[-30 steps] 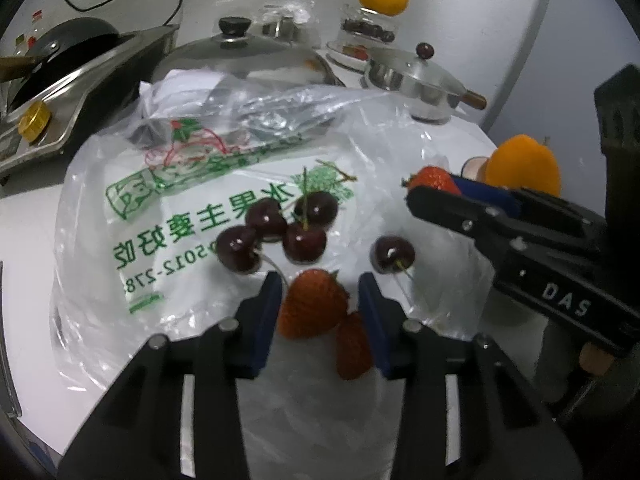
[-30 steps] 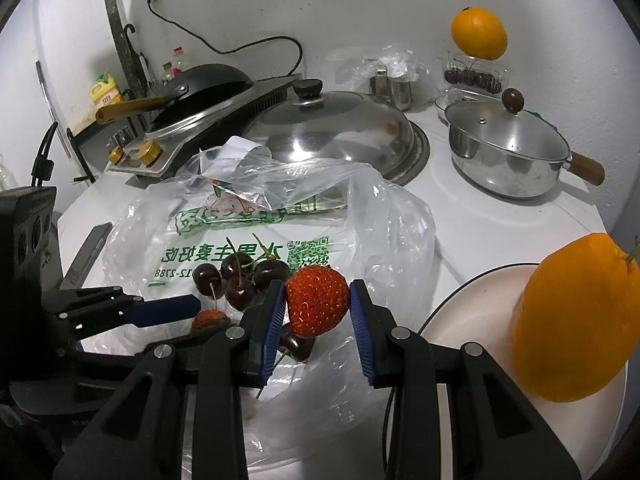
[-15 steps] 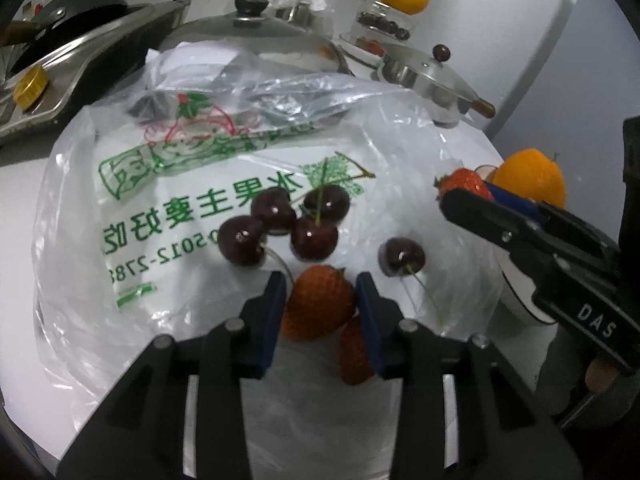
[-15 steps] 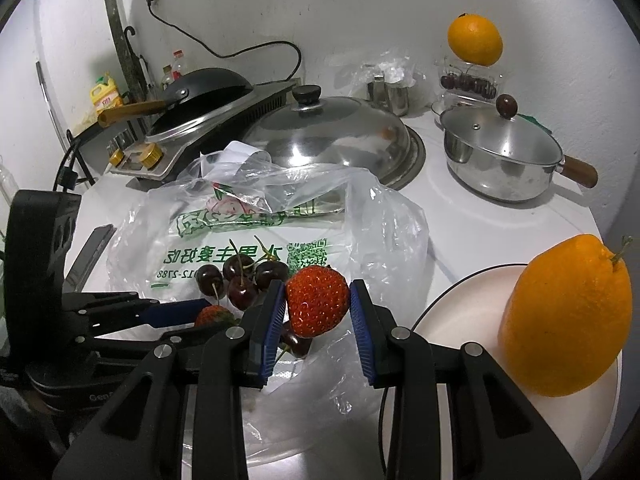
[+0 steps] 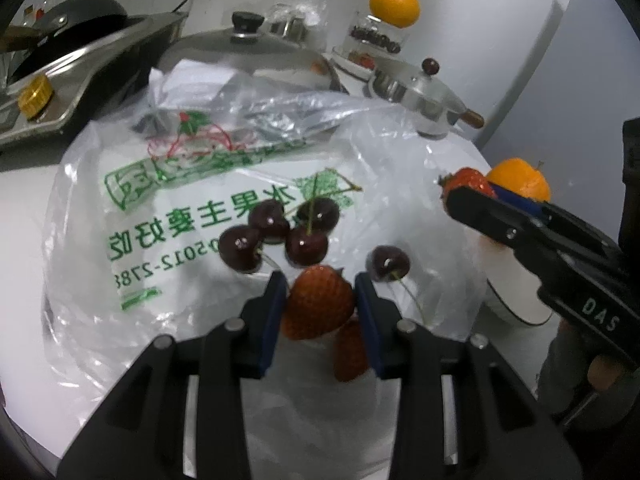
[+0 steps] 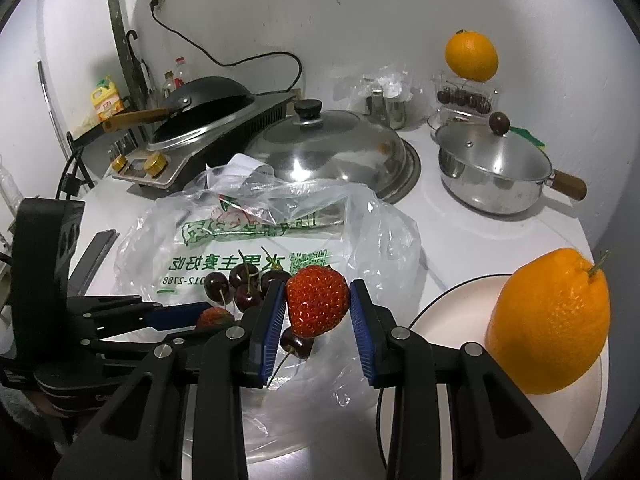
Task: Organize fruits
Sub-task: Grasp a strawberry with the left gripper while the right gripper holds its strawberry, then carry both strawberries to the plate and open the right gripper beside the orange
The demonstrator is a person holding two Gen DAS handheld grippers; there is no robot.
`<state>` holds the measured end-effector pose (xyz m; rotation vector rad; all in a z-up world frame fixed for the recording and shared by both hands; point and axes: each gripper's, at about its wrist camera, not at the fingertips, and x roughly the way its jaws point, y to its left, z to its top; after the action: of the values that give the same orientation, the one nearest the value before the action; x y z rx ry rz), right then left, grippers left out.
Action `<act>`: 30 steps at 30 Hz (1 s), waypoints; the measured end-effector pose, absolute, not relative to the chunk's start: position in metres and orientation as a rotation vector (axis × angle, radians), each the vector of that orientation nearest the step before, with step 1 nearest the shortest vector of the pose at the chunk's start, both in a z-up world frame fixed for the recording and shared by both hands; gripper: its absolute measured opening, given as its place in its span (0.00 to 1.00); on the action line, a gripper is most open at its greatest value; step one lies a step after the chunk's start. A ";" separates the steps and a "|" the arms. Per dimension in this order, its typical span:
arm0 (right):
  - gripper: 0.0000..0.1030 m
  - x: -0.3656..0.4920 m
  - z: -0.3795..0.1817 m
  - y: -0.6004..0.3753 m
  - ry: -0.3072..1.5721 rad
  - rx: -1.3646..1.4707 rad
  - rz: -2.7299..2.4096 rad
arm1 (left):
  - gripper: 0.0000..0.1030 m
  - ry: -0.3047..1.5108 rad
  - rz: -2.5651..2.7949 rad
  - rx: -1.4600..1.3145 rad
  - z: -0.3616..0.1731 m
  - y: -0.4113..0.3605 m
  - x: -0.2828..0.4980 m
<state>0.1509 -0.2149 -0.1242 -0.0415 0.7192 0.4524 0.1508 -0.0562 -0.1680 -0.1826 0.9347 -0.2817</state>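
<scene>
My left gripper (image 5: 320, 304) is shut on a strawberry (image 5: 318, 304) just above the clear plastic bag (image 5: 168, 208). Another strawberry (image 5: 350, 348) lies under it. Several dark cherries (image 5: 280, 236) lie on the bag ahead. My right gripper (image 6: 318, 308) is shut on a second strawberry (image 6: 318, 300), held above the bag's right edge, left of a white plate (image 6: 452, 312) that carries an orange (image 6: 552, 320). In the left wrist view the right gripper (image 5: 472, 196) shows side-on with its strawberry (image 5: 466, 180).
A steel pan lid (image 6: 332, 148), a lidded saucepan (image 6: 492, 164) and a stove with a black pan (image 6: 200, 108) stand behind the bag. An orange (image 6: 472, 56) sits on a cherry box (image 6: 466, 98) at the back.
My left gripper has lifted slightly with its strawberry. My right gripper has drawn back and up with its strawberry, beside the plate.
</scene>
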 end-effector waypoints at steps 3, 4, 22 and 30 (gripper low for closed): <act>0.34 0.148 -0.120 -0.214 0.709 -0.045 0.450 | 0.35 0.919 -0.282 -0.183 -0.162 -0.054 0.147; 0.34 0.147 -0.119 -0.215 0.706 -0.046 0.450 | 0.35 0.915 -0.282 -0.182 -0.160 -0.053 0.146; 0.34 0.119 -0.091 -0.230 0.640 -0.052 0.429 | 0.35 0.800 -0.276 -0.111 -0.115 -0.069 0.121; 0.34 0.106 -0.088 -0.251 0.633 -0.038 0.400 | 0.35 0.779 -0.290 -0.086 -0.106 -0.085 0.115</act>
<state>0.1063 -0.2515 -0.0882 -0.0381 0.6331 0.4004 0.1146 -0.0848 -0.1056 -0.0859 0.7789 -0.2896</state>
